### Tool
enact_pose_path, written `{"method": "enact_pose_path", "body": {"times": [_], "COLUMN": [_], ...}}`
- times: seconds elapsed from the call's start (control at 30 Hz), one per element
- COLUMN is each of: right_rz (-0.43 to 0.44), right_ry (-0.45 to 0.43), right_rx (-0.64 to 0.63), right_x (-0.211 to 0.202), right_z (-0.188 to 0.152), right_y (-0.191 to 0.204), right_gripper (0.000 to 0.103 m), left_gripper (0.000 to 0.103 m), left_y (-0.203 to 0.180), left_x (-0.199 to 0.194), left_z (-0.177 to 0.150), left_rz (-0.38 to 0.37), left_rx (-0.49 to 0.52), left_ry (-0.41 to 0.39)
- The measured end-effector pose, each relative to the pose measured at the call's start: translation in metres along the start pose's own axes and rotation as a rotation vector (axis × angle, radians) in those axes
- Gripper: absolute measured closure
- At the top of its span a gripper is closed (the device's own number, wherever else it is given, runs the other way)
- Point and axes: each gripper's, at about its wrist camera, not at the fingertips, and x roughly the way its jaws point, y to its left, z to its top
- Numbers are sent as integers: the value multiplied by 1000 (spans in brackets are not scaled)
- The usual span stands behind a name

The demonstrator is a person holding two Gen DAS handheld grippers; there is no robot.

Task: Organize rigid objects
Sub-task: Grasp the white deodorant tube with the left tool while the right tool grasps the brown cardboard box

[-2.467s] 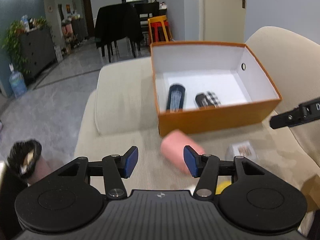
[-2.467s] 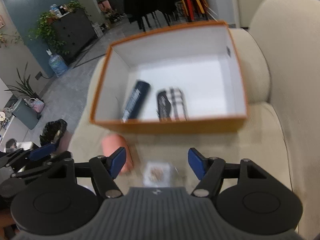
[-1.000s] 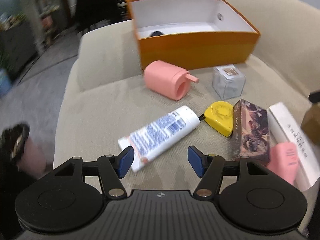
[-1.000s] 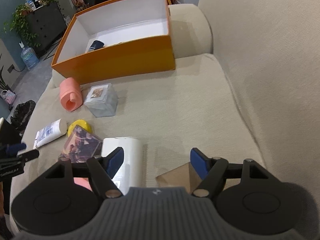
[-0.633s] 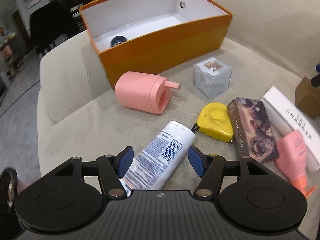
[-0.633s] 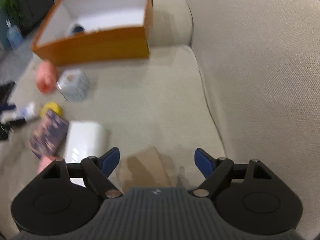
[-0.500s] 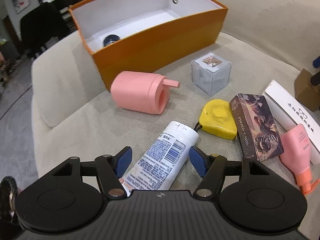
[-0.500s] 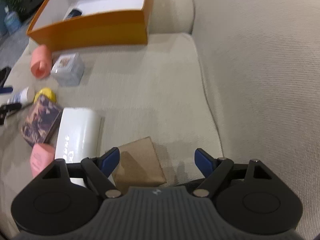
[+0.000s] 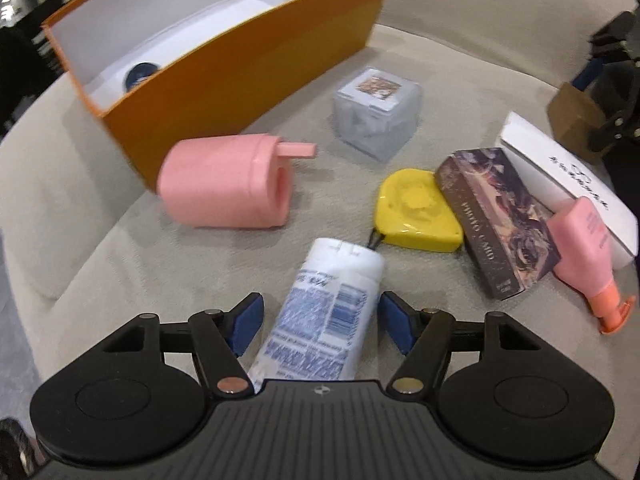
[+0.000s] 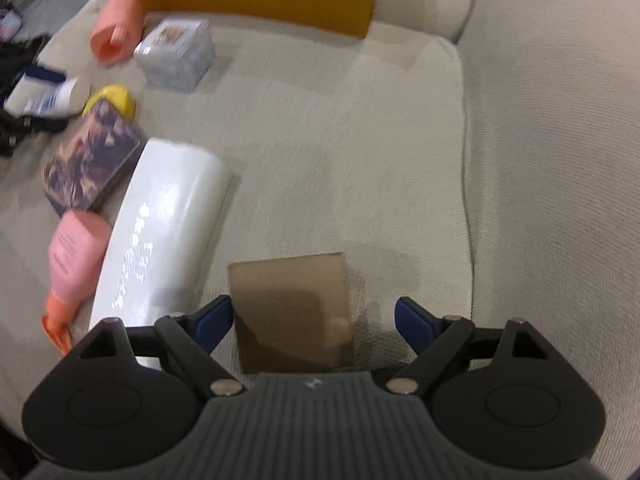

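A beige sofa (image 10: 400, 128) carries everything. At the far end of its seat stands the orange box (image 9: 256, 56), open on top and white inside, with a dark round item (image 9: 141, 73) lying at its left end.

Near the box's front wall, on the left, a pink cylinder (image 9: 228, 190) lies on its side, its spout pointing right. Right of it sits a clear cube (image 9: 378, 114) with a printed label on top. Farther right, a long white box (image 10: 160, 232) lies flat, with a dark patterned card box (image 9: 496, 220) close along its left side and a pink bottle (image 9: 584, 240) with an orange cap partly over both. A yellow tape measure (image 9: 416, 210) touches the card box's left edge. A brown cardboard box (image 10: 292, 312) rests on the seat just right of the white box.

A white tube (image 9: 326, 314) with blue print lies nearest on the left, its far end by the tape measure.

The left gripper (image 9: 320, 322) is spread wide around the tube, blue pads on either side, neither clearly pressing it. The right gripper (image 10: 310, 322) is also wide apart, straddling the cardboard box: the left pad is close beside its edge, the right pad stands clear.
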Motion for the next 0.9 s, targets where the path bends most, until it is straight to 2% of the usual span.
{"method": "enact_pose_path", "body": {"times": [0.13, 0.23, 0.33, 0.4, 0.6, 0.67, 0.9], "right_rz": [-7, -16, -16, -10, 17, 31, 22], "right_ry": [38, 56, 80, 95, 101, 99, 74], "right_rx": [-75, -114, -148, -164, -169, -165, -156], "right_x": [8, 14, 19, 23, 25, 25, 17], "right_z": [5, 8, 11, 12, 13, 12, 13], "right_y": [6, 9, 9, 9, 9, 7, 4], "right_gripper": [17, 17, 20, 25, 34, 44, 44], "left_gripper": [27, 33, 40, 51, 52, 52, 52], "left_y": [3, 7, 8, 6, 4, 4, 7], "left_x": [3, 4, 2, 0, -4, -7, -20], "left_z": [3, 6, 8, 7, 5, 3, -7], "left_rz": [-55, -91, -86, -83, -64, -58, -29], "left_rx": [11, 8, -4, -7, -44, -59, -115], "left_ry": [12, 31, 50, 54, 53, 52, 44]}}
